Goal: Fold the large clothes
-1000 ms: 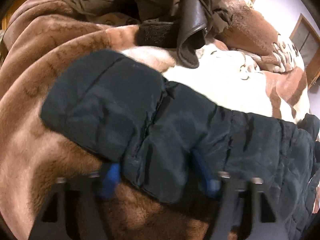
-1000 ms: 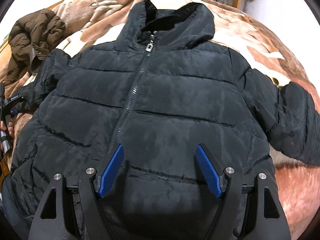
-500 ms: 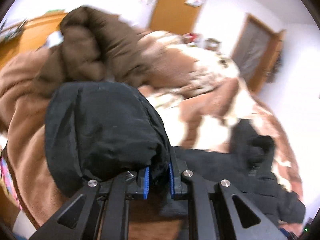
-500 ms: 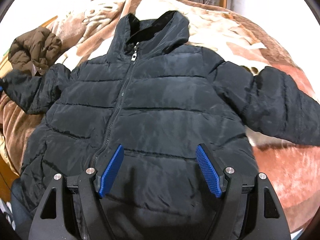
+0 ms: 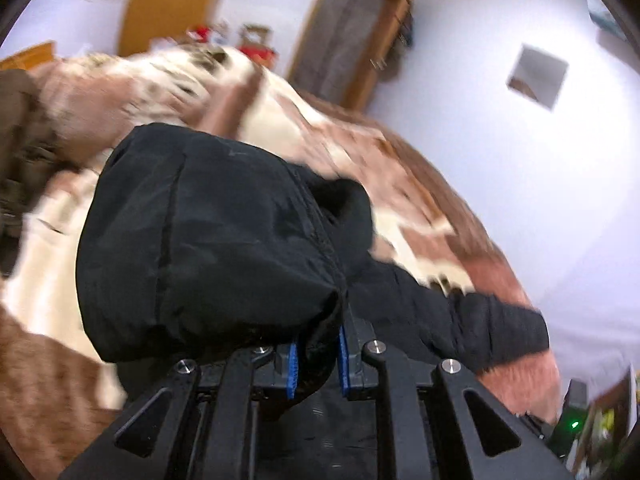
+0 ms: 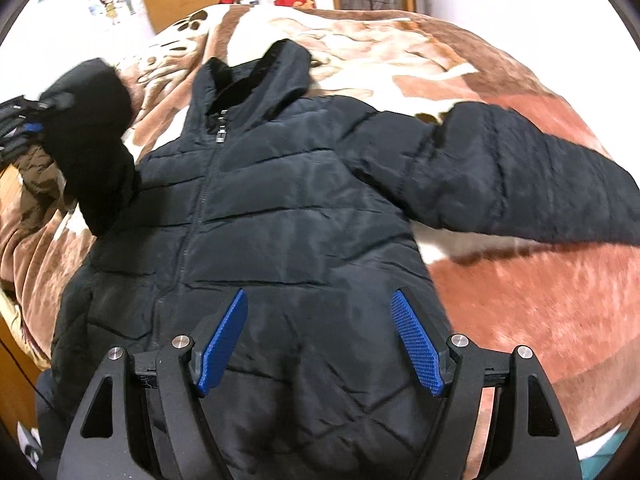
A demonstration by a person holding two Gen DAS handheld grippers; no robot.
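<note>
Only right view shows whole jacket; left tool pinches sleeve.

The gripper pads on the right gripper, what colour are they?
Blue, with a fine textured surface, on black fingers; the pads show best in the right wrist view.

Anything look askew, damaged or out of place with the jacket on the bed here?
Nothing looks damaged. The black jacket lies face up and zipped on the blanket. One sleeve is lifted off the bed, pinched in the left tongs; the other sleeve lies flat. The right tongs hover open over the hem. A brown coat sits bunched beside it.
</note>
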